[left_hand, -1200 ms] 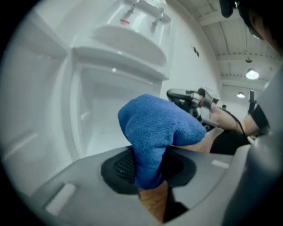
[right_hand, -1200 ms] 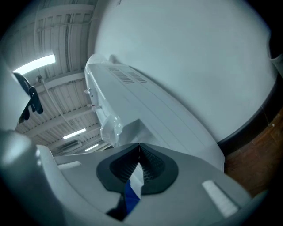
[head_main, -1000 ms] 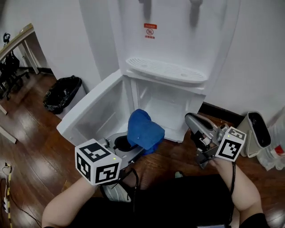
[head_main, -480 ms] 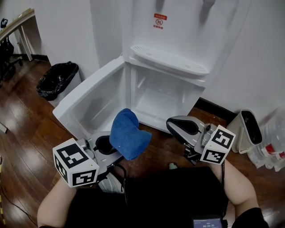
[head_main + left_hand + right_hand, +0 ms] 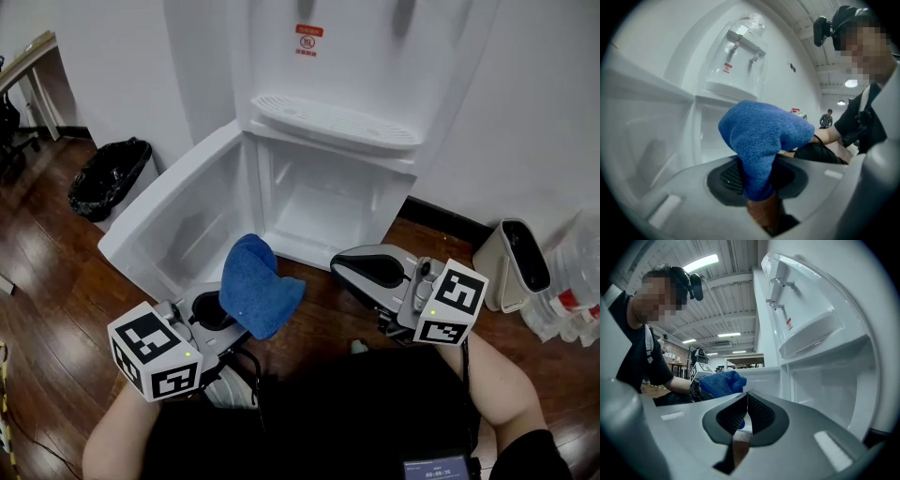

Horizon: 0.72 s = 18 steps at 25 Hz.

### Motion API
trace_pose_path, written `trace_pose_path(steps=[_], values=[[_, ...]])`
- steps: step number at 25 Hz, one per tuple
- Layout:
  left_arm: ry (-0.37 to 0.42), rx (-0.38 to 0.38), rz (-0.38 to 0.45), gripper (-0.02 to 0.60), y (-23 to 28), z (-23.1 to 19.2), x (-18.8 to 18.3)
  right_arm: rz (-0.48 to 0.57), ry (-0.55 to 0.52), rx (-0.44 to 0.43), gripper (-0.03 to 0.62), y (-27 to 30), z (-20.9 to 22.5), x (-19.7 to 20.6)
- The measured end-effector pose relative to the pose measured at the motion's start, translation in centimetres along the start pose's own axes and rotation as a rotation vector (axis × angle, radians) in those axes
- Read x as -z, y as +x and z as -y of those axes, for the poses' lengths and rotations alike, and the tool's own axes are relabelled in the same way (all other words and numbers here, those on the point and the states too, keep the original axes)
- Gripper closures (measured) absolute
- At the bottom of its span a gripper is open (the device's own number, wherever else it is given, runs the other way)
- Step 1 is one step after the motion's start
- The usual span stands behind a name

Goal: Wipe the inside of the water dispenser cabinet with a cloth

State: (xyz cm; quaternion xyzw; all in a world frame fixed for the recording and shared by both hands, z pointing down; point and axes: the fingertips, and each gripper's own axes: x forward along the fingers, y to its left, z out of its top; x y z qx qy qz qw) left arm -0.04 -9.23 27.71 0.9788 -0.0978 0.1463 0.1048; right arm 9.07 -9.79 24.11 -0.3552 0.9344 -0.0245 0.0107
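The white water dispenser's lower cabinet (image 5: 319, 202) stands open, its door (image 5: 178, 225) swung out to the left. My left gripper (image 5: 230, 314) is low in front of the door, shut on a blue cloth (image 5: 258, 286) that bulges up out of its jaws. The left gripper view shows the cloth (image 5: 761, 140) pinched between the dark pads (image 5: 731, 176), with the cabinet (image 5: 712, 126) behind. My right gripper (image 5: 342, 267) hovers before the cabinet's right side, shut and holding nothing. In the right gripper view its jaws (image 5: 747, 404) meet, with the cloth (image 5: 722, 383) beyond and the cabinet (image 5: 834, 380) to the right.
A black bin bag (image 5: 108, 173) sits on the wooden floor left of the door. A white bin (image 5: 511, 262) and plastic bottles (image 5: 572, 291) stand at the right by the wall. The drip tray (image 5: 328, 122) juts out above the cabinet opening.
The left gripper and cloth have drawn back a little from the cabinet mouth, toward the person. The right gripper has shifted left across the cabinet front and rolled.
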Motion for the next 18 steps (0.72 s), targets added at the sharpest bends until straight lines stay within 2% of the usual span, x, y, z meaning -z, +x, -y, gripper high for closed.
trace_pose_path(steps=[18], values=[[-0.009,0.006,-0.03,0.466,0.44,0.03,0.61,0.002,0.005,-0.009,0.588,-0.33,0.1,-0.06]])
